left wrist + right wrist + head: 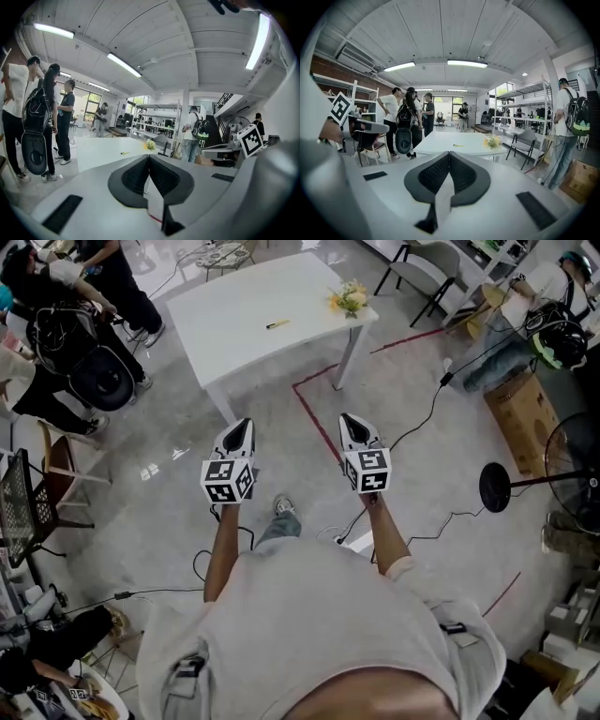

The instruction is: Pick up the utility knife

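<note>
A yellow and black utility knife (277,324) lies on the white table (234,315) at the top of the head view, well ahead of both grippers. It shows small in the left gripper view (124,153) and the right gripper view (458,146). My left gripper (243,424) and right gripper (348,418) are held side by side over the floor, short of the table. Both point towards it, with jaws closed together and nothing between them.
A small bunch of flowers (349,298) stands at the table's right end. Red tape lines (314,418) mark the floor between the grippers. People with backpacks (66,324) stand at the left, a chair (422,273) and a cardboard box (520,413) at the right, cables across the floor.
</note>
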{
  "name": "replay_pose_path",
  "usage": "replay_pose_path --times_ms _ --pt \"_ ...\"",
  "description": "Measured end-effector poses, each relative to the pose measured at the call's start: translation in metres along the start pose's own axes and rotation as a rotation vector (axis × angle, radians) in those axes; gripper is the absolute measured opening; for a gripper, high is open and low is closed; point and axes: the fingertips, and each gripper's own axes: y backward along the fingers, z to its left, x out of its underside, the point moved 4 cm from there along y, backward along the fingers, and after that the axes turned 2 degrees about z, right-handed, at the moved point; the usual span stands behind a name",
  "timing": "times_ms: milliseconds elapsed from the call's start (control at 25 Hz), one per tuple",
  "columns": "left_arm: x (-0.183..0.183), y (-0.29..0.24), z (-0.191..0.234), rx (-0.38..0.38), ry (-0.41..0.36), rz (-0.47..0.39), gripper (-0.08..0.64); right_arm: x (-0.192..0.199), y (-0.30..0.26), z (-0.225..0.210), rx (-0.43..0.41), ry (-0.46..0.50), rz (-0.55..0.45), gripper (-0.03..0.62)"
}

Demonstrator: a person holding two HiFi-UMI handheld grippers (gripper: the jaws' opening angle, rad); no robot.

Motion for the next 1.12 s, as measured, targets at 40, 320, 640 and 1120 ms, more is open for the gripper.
replay_pose_path --times_ms 40,320,640,1120 --pt "-0.004 -0.009 0.007 0.004 0.001 -0.001 0.02 -0.005 -0.011 -0.001 0.001 0.002 -0.001 0.031" --pt "-0.023 -0.07 0.059 0.029 0.004 0.001 0.02 -0.028 -0.083 -0.009 0.018 0.007 0.005 0.031" --pt "-0.032 -0.117 0.082 0.079 0.0 0.023 0.02 -0.03 -0.119 -0.022 0.054 -0.007 0.035 0.031" --pt "-0.038 -0.172 0.106 0.099 -0.013 0.05 0.02 -0.029 -0.169 -0.042 0.051 -0.016 0.067 0.031"
